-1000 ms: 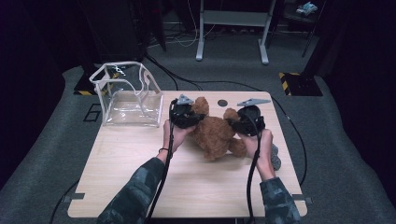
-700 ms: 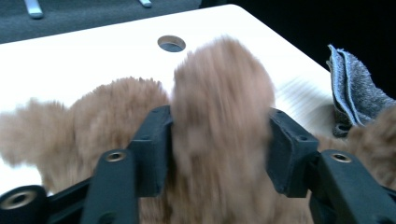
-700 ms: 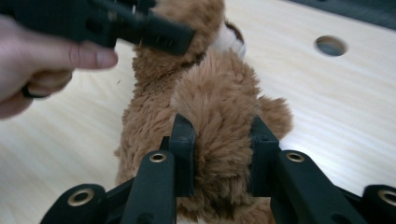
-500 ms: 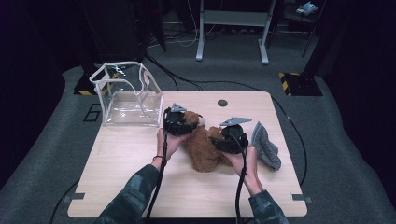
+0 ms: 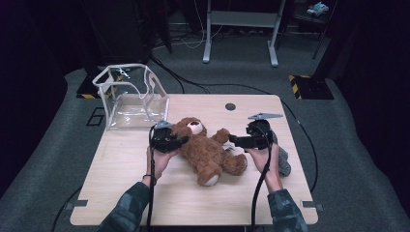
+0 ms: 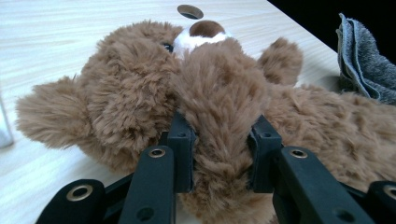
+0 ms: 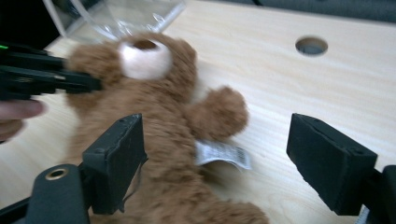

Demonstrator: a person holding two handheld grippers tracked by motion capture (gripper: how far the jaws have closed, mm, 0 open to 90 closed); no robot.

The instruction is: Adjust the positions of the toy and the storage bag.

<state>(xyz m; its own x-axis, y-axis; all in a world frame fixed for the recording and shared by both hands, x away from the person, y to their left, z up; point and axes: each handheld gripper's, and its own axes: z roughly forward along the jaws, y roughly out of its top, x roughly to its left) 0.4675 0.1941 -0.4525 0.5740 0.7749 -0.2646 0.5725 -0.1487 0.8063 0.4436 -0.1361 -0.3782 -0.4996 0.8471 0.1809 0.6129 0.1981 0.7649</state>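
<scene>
Teddy bear [image 5: 205, 150] on its back, mid-desk [image 5: 145, 193]. Left gripper [image 6: 219, 154] clamped on its arm; right gripper [image 7: 215, 158] wide open over the belly. Advice: lower further, close on firm body, not loose fur.

Bear [image 5: 205, 150]: brown shaggy plush, paler smooth muzzle, white cloth tag. Counter [image 5: 145, 193]: pale wood grain, matt. Bag [image 5: 133, 99]: clear glossy plastic. Cloth [image 6: 369, 60]: grey, coarse knit. Fingers [image 7: 116, 154]: black matt plastic.
</scene>
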